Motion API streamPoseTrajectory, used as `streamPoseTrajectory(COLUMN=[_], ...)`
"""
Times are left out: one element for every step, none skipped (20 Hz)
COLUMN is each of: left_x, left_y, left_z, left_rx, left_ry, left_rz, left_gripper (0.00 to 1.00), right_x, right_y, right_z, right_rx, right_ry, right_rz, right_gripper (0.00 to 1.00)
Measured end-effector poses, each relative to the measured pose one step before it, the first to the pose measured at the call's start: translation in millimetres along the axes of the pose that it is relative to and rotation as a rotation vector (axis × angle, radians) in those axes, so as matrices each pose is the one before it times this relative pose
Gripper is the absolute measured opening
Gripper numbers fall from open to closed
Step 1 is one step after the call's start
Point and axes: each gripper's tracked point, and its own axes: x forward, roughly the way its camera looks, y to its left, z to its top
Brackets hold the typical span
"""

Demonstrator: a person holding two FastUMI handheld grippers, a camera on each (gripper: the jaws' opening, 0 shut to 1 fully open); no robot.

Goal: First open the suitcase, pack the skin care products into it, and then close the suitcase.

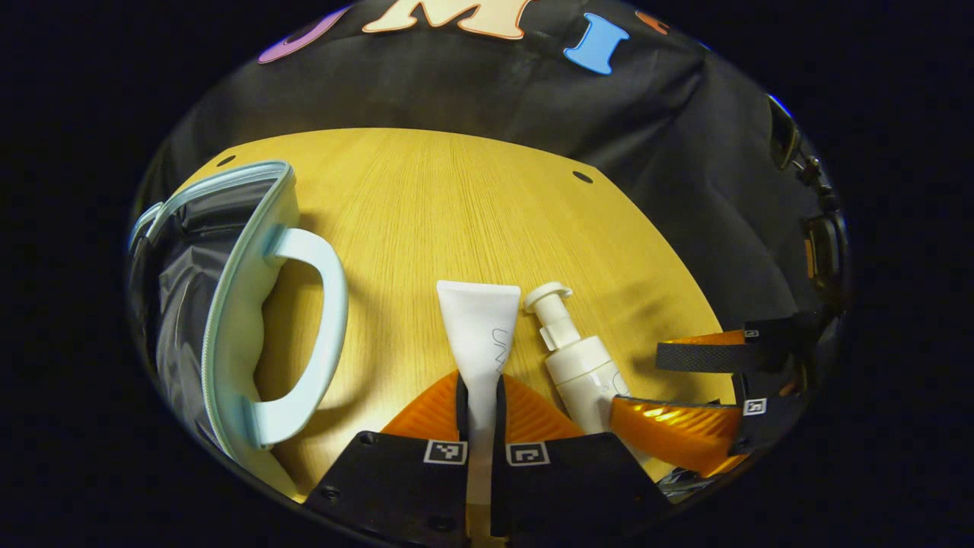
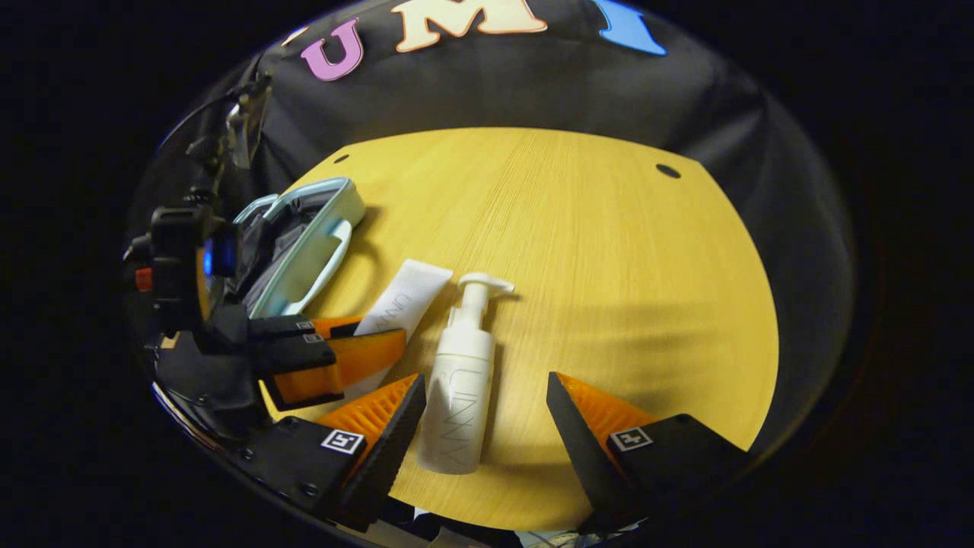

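Left gripper view: left gripper (image 1: 481, 403) clenched on tube (image 1: 479, 335) | suitcase (image 1: 228, 304) lies open to its left | right gripper (image 2: 483, 426) spread wide around pump bottle (image 2: 460, 380), not touching | step: packing | next: carry tube leftward into suitcase.

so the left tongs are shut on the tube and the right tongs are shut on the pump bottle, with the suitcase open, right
Not quite. The right tongs are open: in the right gripper view their fingers stand wide on either side of the pump bottle, not pressing it. The rest holds: in the left gripper view the left tongs are shut on the tube, and the suitcase is open.
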Motion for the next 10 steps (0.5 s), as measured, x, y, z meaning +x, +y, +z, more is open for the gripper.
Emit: streamPoseTrajectory(left_x=[-4.89, -5.25, -5.17, -6.48, -6.13, -3.78, -6.33, -7.87, -7.98, -7.36], left_y=[-1.71, -1.91, -2.60, -2.41, -2.45, -5.74, -2.88, 1.41, 0.17, 0.58], left_z=[2.47, 4.72, 6.42, 6.13, 8.44, 9.15, 10.44, 8.35, 8.66, 9.30], left_rx=[-0.00232, -0.00733, -0.00476, 0.00393, 0.00880, 0.01101, 0.00816, -0.00060, -0.00264, -0.00049], left_ry=[-0.00343, -0.00957, -0.01021, -0.00784, -0.01511, -0.01312, -0.01858, -0.01439, -0.01426, -0.01354], left_rz=[-0.00244, -0.00576, -0.00861, -0.00594, -0.00380, -0.00340, -0.00396, -0.00287, -0.00174, 0.00354], left_gripper=[0.05, 0.04, 0.05, 0.05, 0.05, 0.05, 0.05, 0.04, 0.05, 0.04], right_x=[4.27, 3.40, 1.85, 2.25, 3.33, 3.55, 0.00, 0.27, 0.28, 0.06], right_y=[4.06, 1.58, 0.35, 1.53, 1.87, 2.91, -0.37, -1.60, -3.07, -1.72], right_z=[-4.12, -2.52, -3.45, -3.19, -2.76, -4.06, -6.97, 8.56, -6.53, 4.54], right_rx=[-0.00276, -0.00650, -0.01019, -0.00862, -0.00487, 0.00230, 0.00339, -0.00941, -0.03055, -0.00993], right_ry=[0.01461, 0.01319, 0.01433, 0.01824, 0.01318, 0.01988, 0.03020, -0.04233, 0.01437, -0.01947], right_rz=[0.01359, 0.00153, 0.00024, 0.00047, 0.00473, 0.01284, -0.00465, -0.01406, -0.00855, -0.01391], right_gripper=[1.00, 1.00, 0.99, 0.98, 0.96, 0.94, 0.83, 0.71, 0.60, 0.58])
